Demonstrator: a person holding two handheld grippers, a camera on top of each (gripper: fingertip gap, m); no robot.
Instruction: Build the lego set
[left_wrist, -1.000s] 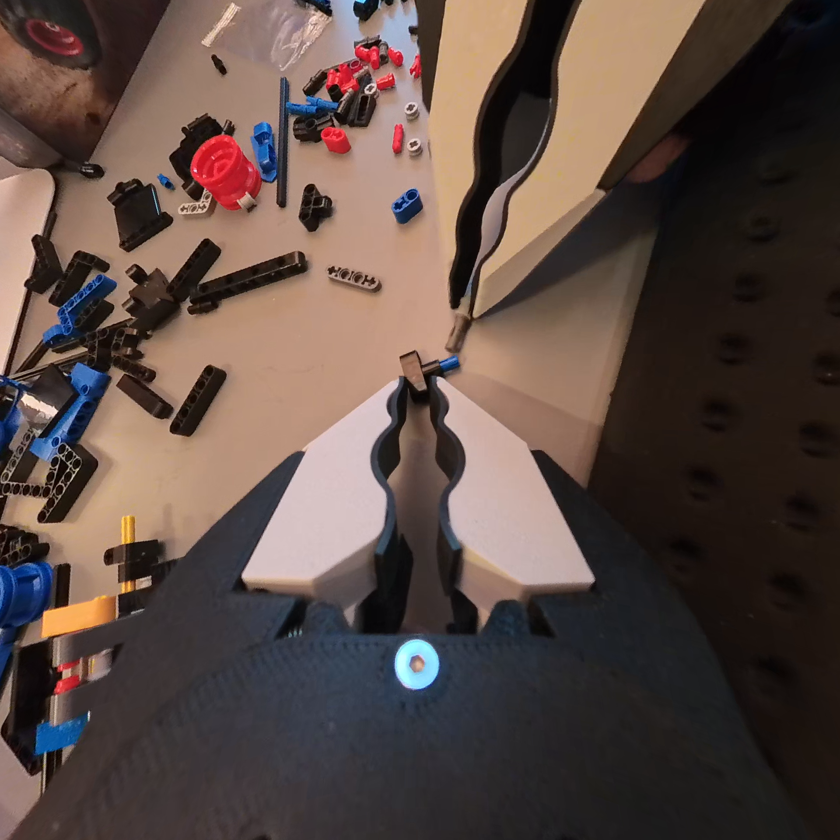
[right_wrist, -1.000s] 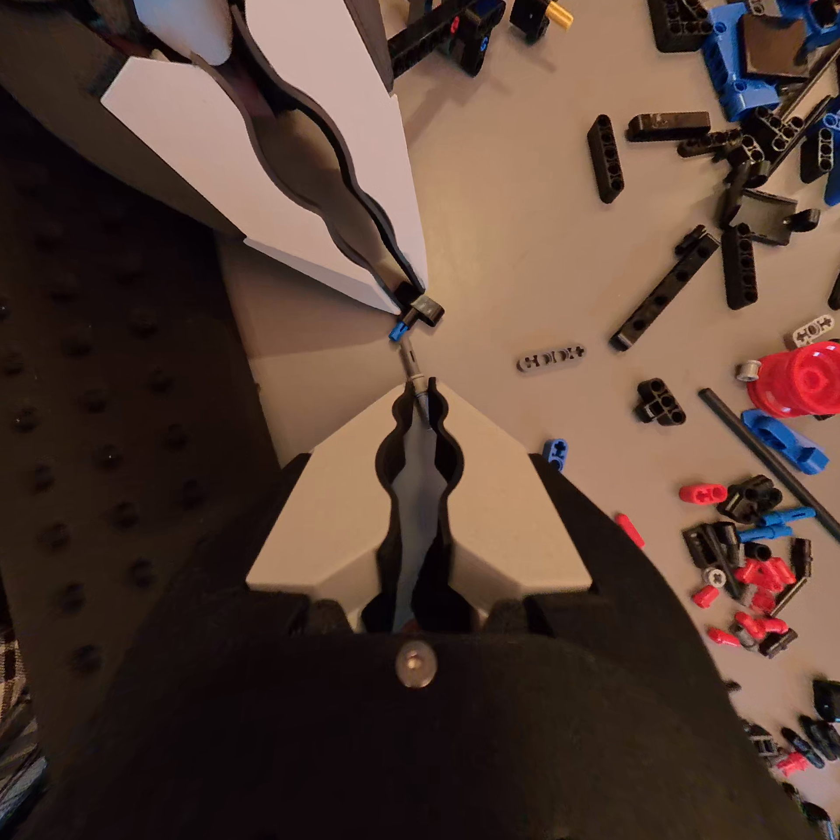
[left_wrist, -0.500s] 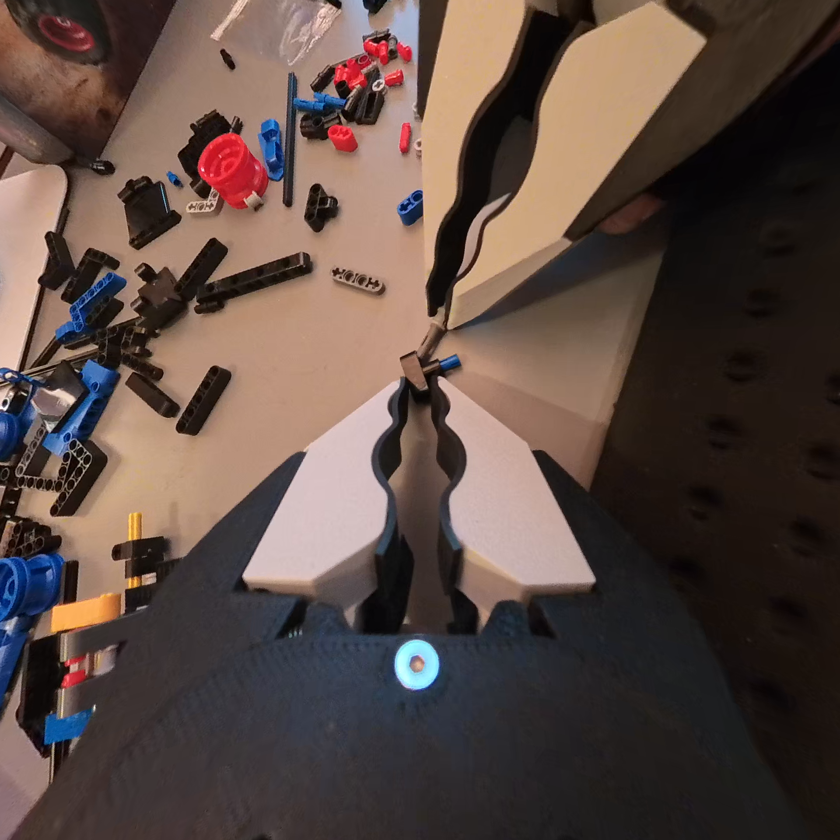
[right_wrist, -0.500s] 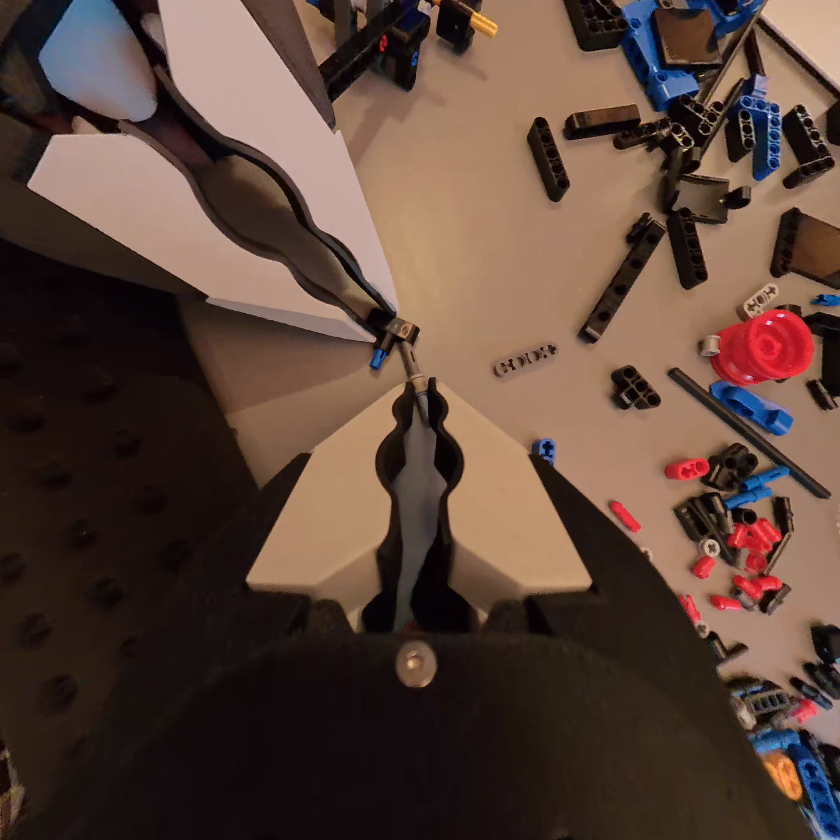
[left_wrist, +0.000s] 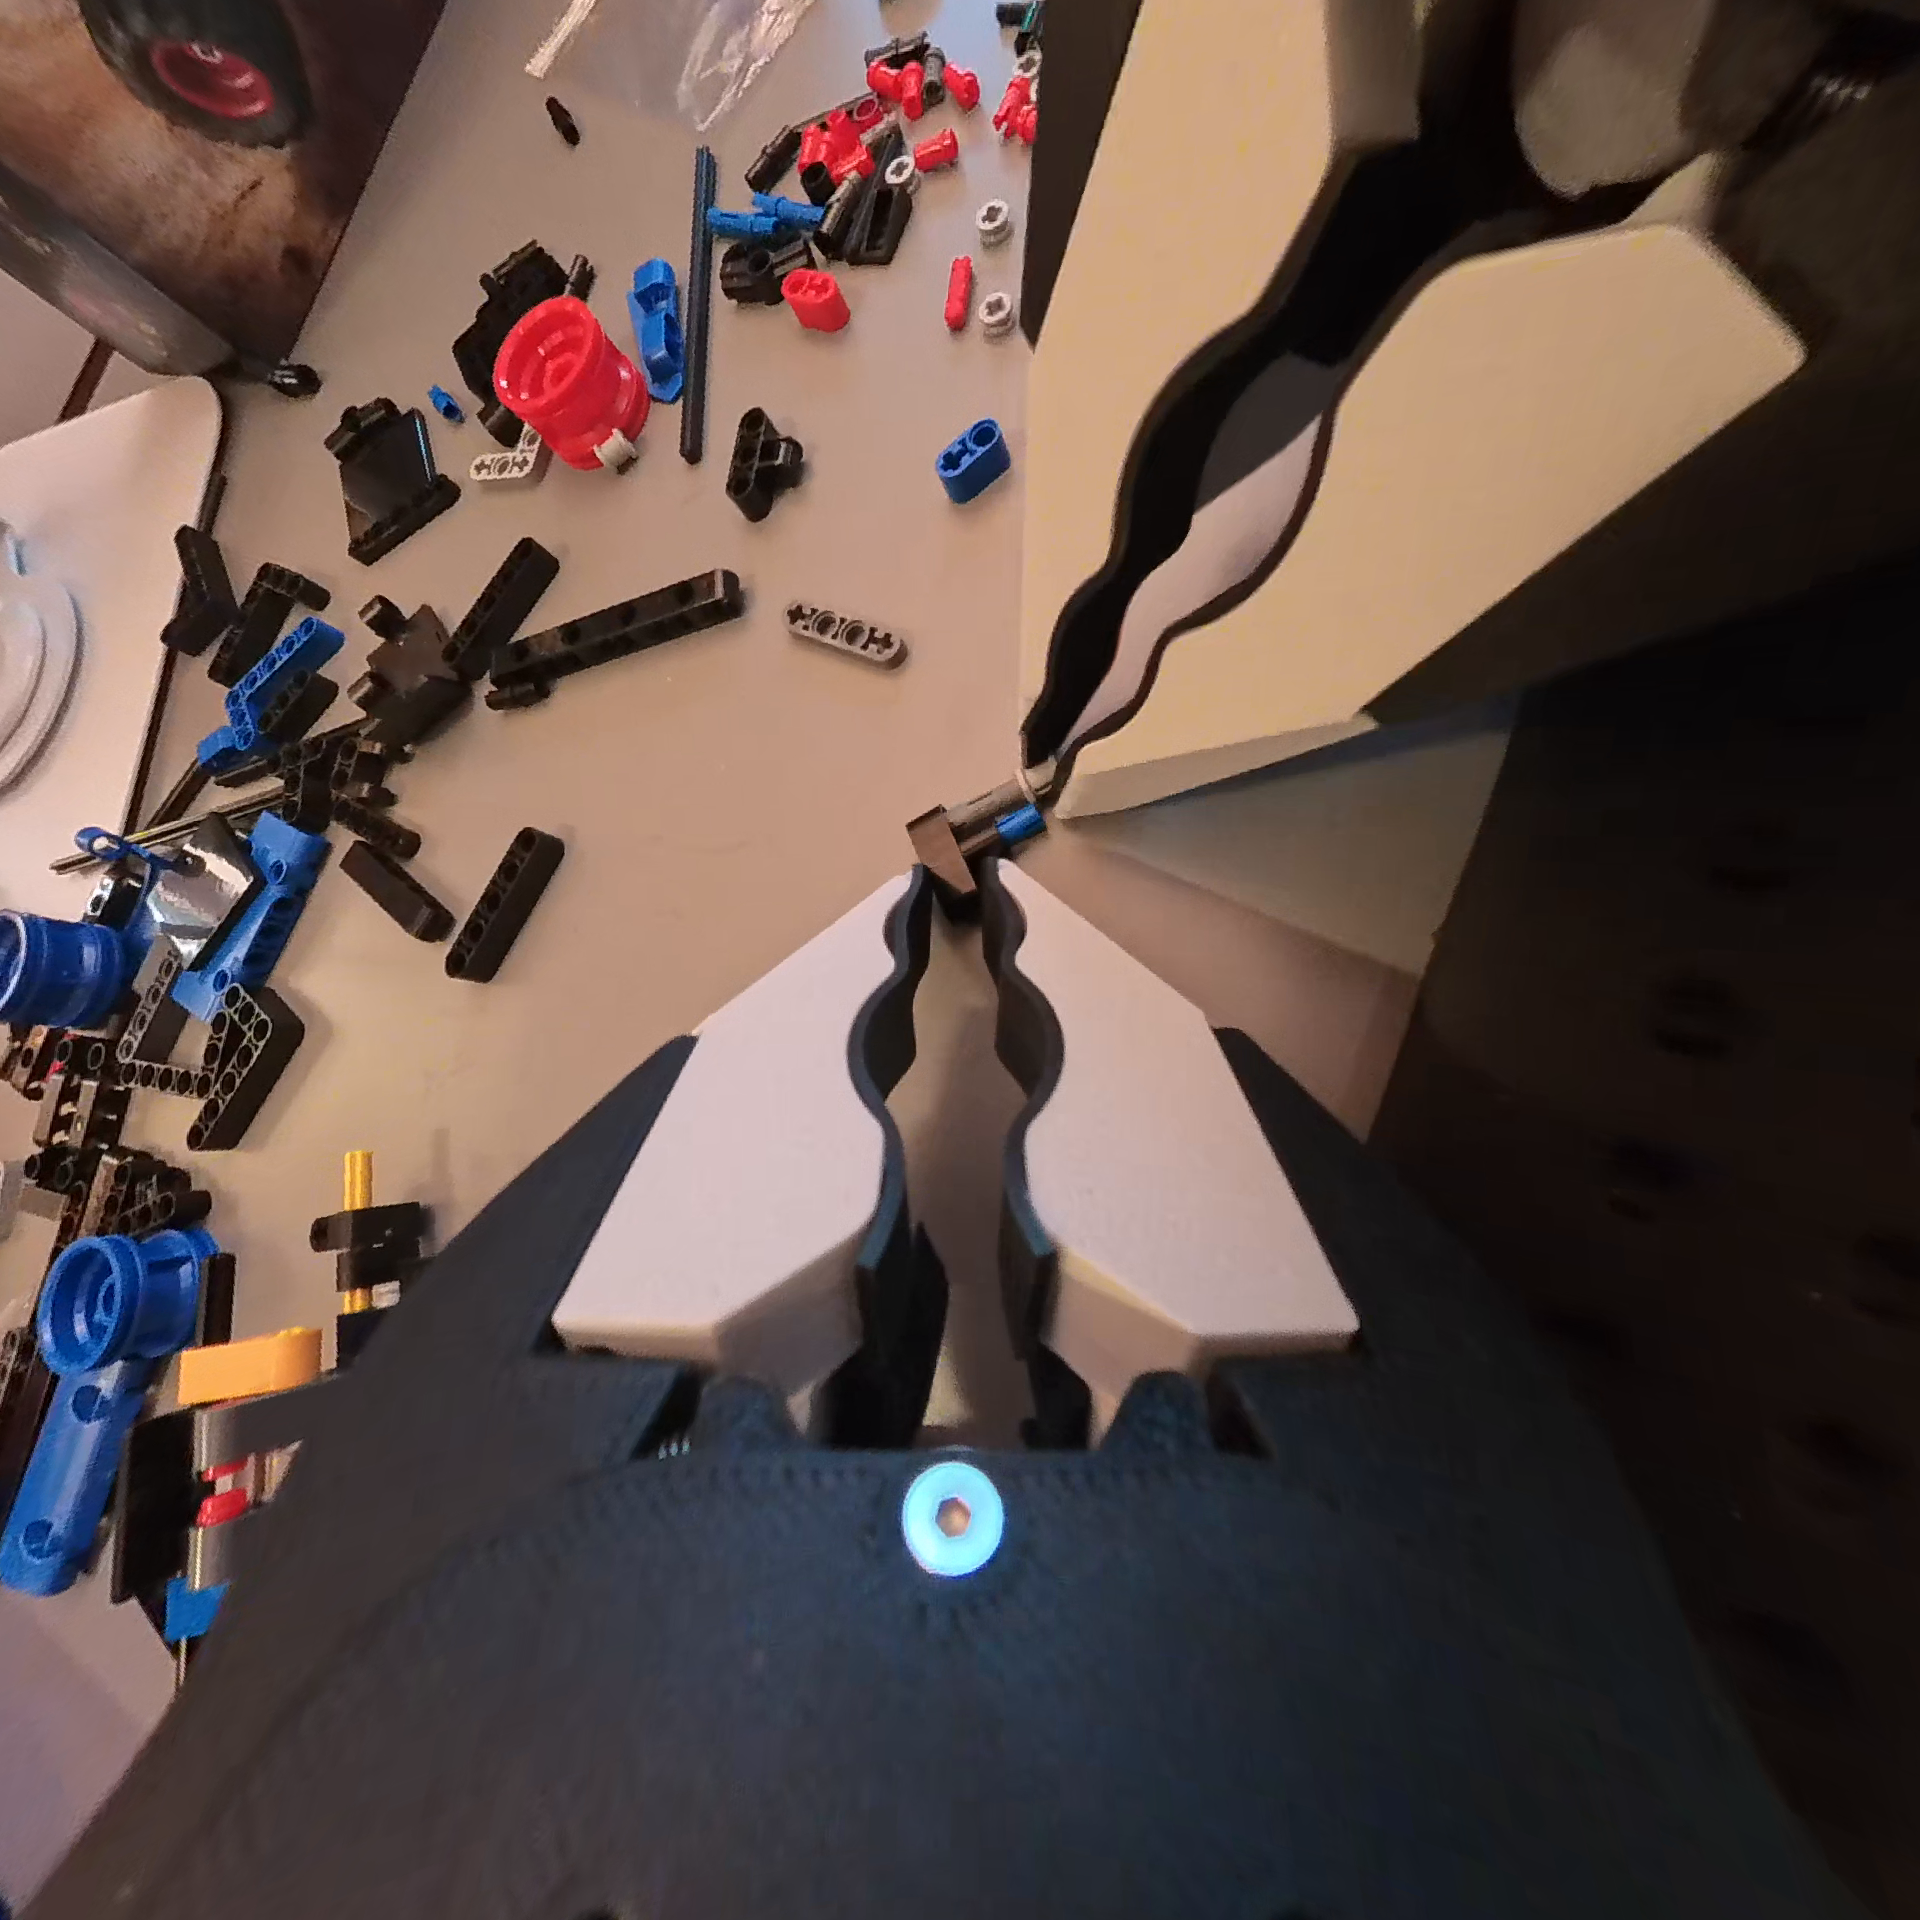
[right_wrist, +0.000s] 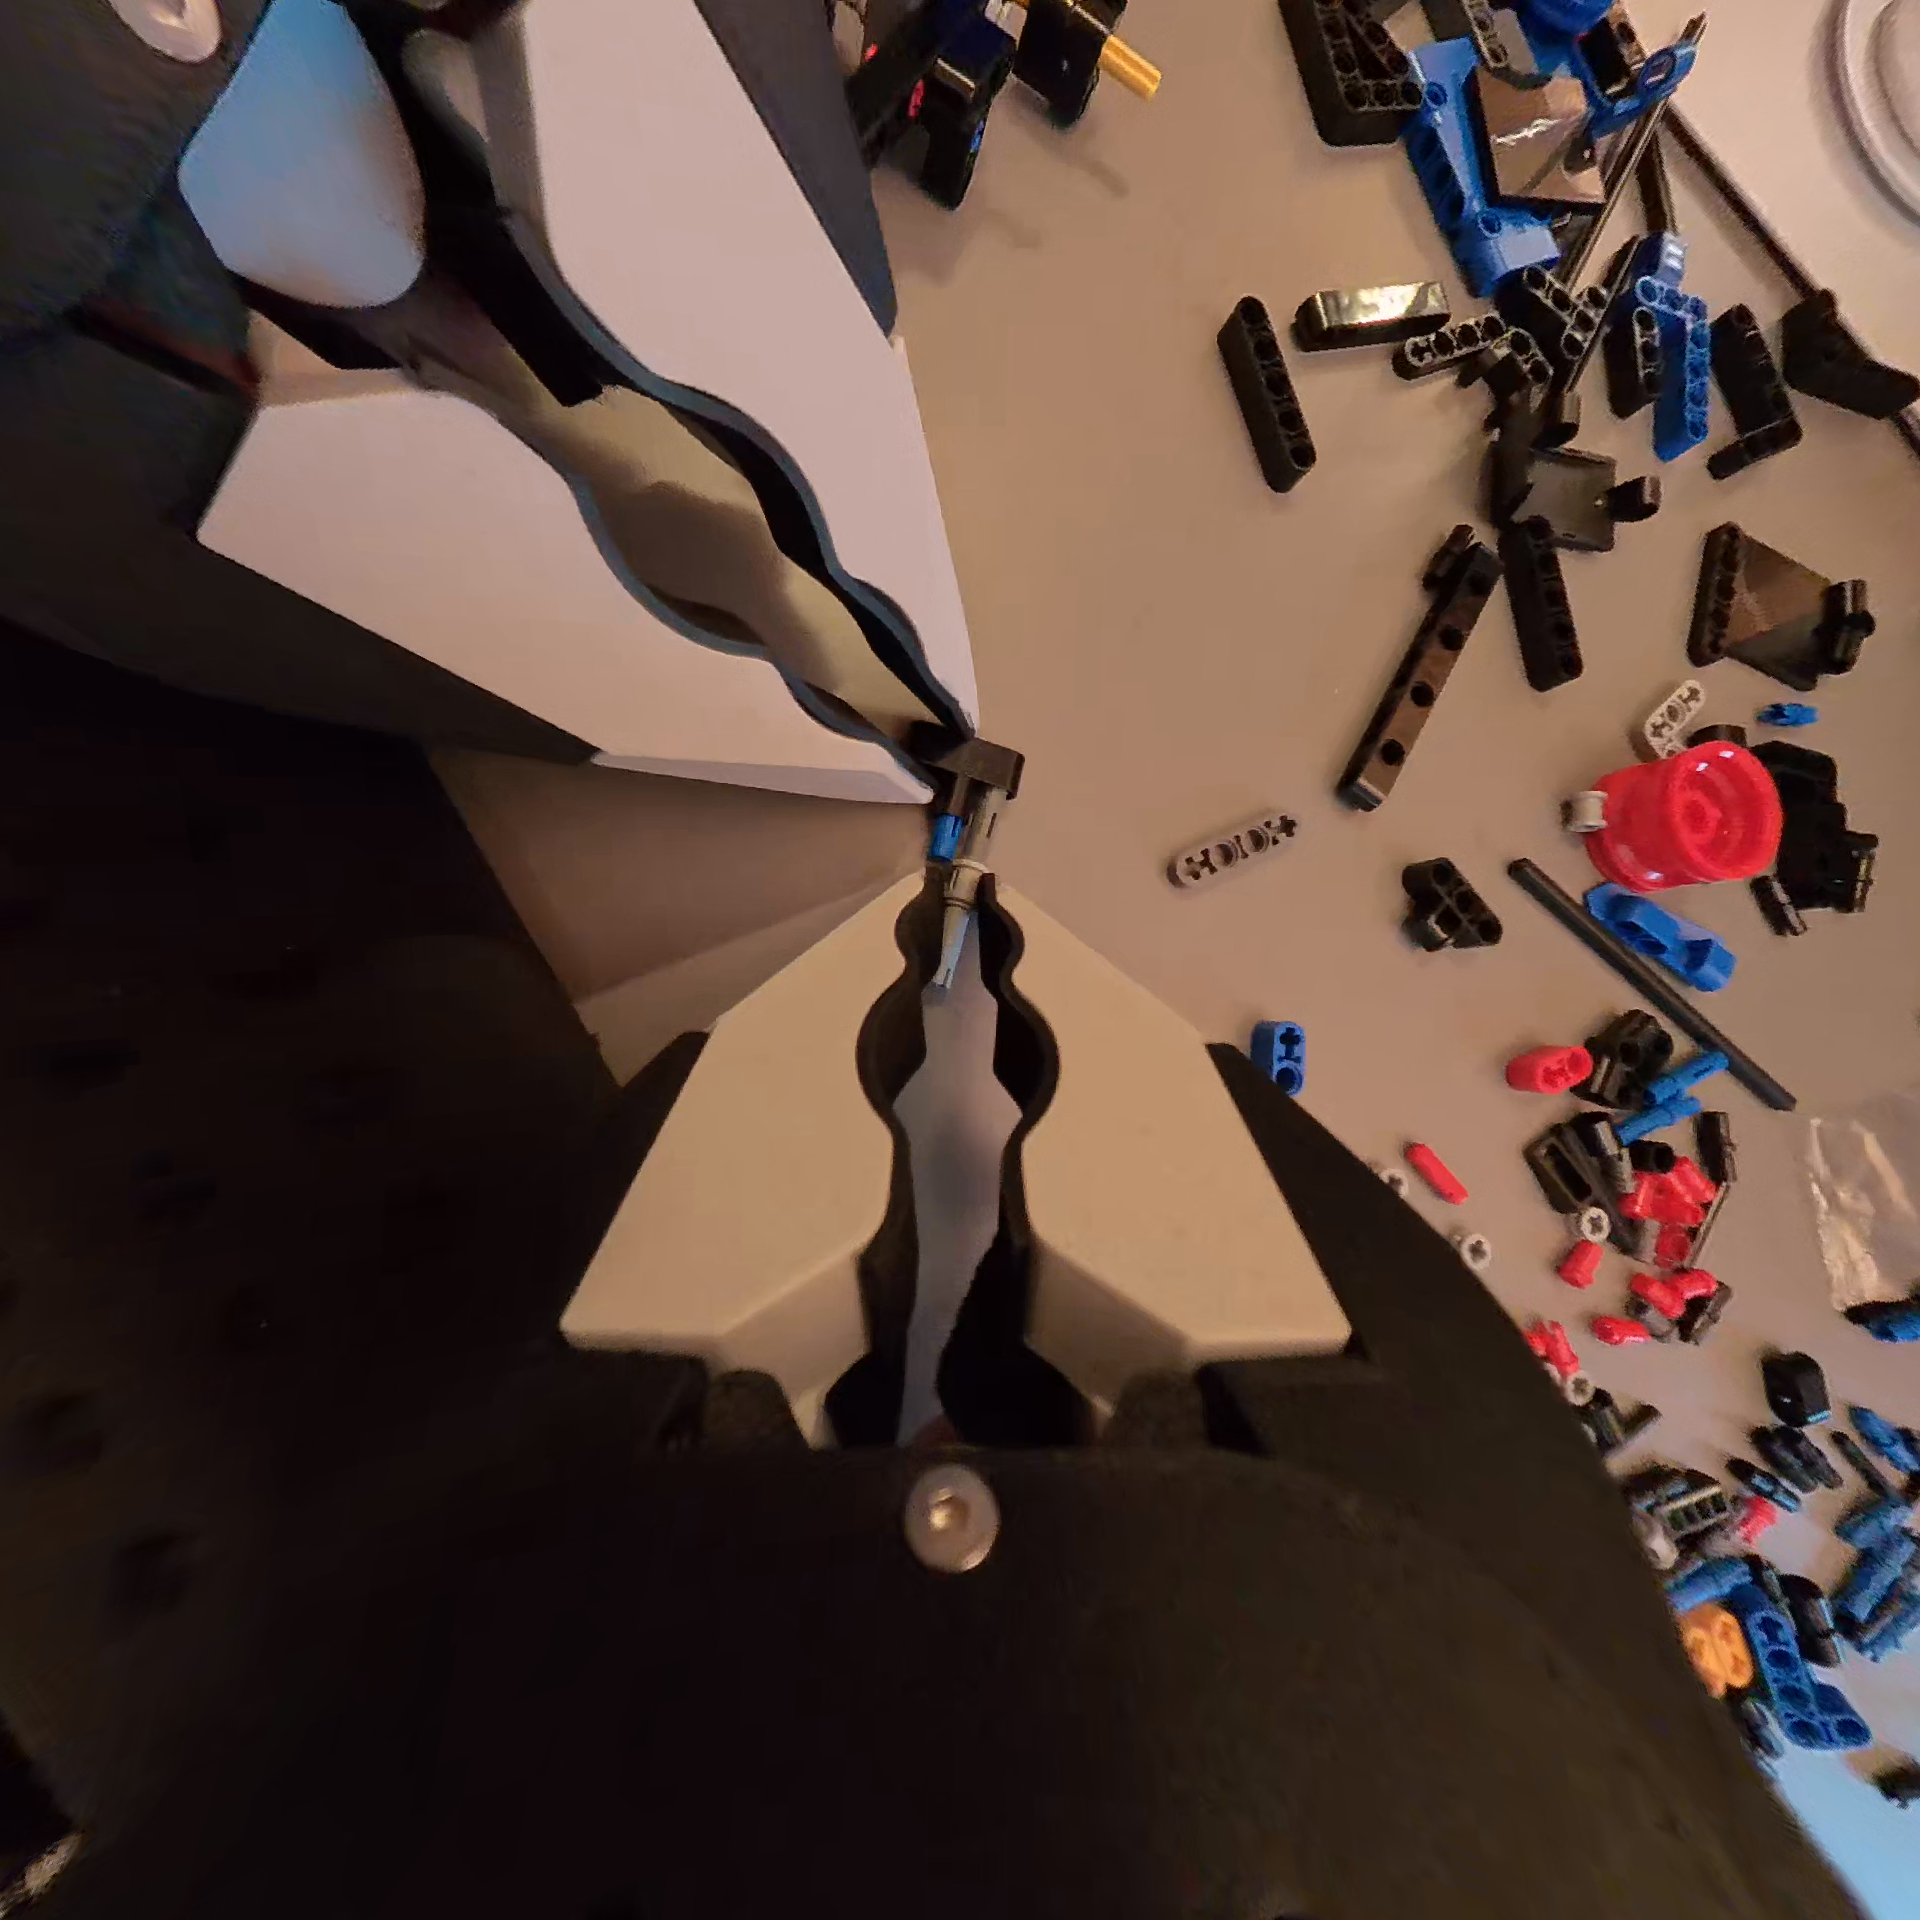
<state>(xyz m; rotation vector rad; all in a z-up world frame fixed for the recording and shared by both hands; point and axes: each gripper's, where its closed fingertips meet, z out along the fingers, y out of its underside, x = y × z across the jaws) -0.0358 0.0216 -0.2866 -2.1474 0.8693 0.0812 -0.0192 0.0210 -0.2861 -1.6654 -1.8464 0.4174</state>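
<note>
My left gripper (left_wrist: 954, 883) is shut on a small black connector (left_wrist: 943, 844) that has a blue pin (left_wrist: 1016, 826) in it. My right gripper (right_wrist: 951, 902) is shut on a thin grey axle pin (right_wrist: 951, 930). The two grippers meet tip to tip above the table's near corner. The grey pin's front end is in the black connector (right_wrist: 975, 774) beside the blue pin (right_wrist: 943, 836). The right gripper (left_wrist: 1047, 756) also shows in the left wrist view, and the left gripper (right_wrist: 940, 743) shows in the right wrist view.
Loose black, blue and red Lego parts lie across the grey table (left_wrist: 665, 831): a red wheel hub (left_wrist: 566, 379), a long black beam (left_wrist: 613, 639), a grey flat liftarm (left_wrist: 847, 632), a partly built blue and black assembly (left_wrist: 94, 1382). A dark studded mat (left_wrist: 1704, 1143) lies beyond the table edge. Only a small space, under 4 cm, lies between the two pairs of fingers.
The right gripper has come closer and pushed the grey pin into the black connector held by the left gripper. Both grippers stay shut.
</note>
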